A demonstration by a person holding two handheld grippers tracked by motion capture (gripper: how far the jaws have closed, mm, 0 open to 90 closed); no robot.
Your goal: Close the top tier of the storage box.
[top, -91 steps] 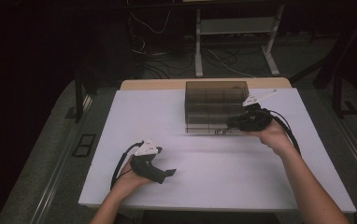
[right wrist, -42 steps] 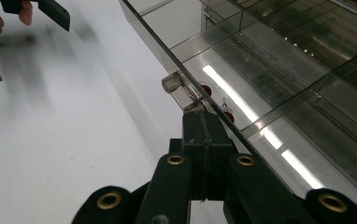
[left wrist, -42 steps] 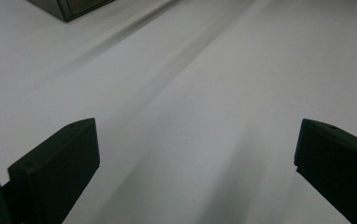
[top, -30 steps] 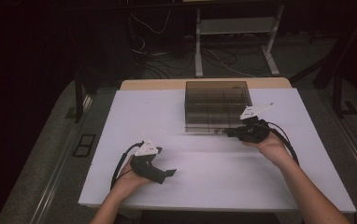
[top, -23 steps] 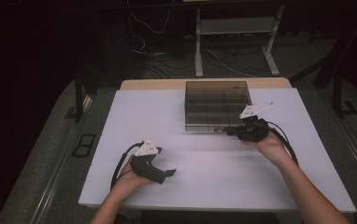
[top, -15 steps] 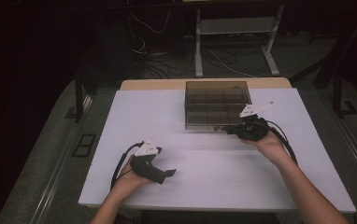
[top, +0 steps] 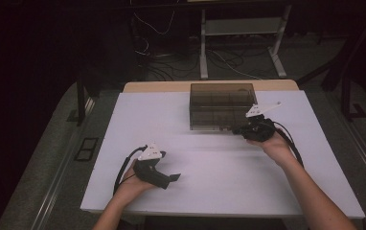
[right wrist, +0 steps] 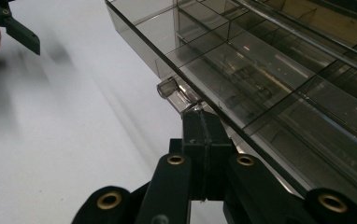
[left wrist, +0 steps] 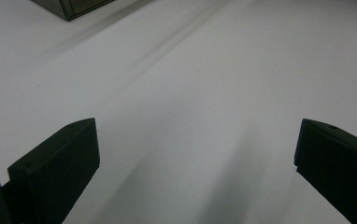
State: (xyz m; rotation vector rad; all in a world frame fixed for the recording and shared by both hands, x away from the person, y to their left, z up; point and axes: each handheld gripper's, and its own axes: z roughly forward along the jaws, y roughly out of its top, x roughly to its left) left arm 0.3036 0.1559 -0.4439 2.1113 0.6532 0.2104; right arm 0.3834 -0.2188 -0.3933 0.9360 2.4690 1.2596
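A smoky clear plastic compartment box (top: 222, 105) stands at the back middle of the white table (top: 229, 177). My right gripper (top: 237, 129) lies level at the box's front right edge. In the right gripper view its jaws (right wrist: 200, 119) are pressed together, and their tips touch a small clear latch (right wrist: 173, 91) on the box's (right wrist: 260, 60) front rim. My left gripper (top: 173, 178) rests near the front left of the table, well away from the box. Its jaws (left wrist: 195, 158) stand wide apart over bare table with nothing between them.
The box corner (left wrist: 74, 5) shows far off in the left gripper view. The left gripper (right wrist: 13, 23) appears at the top left of the right gripper view. Beyond the table's far edge are a metal stand (top: 241, 33) and floor cables (top: 171, 52).
Since three seconds ago my right gripper has come down and slightly left to the box's front edge. Over the last second nothing has visibly moved.
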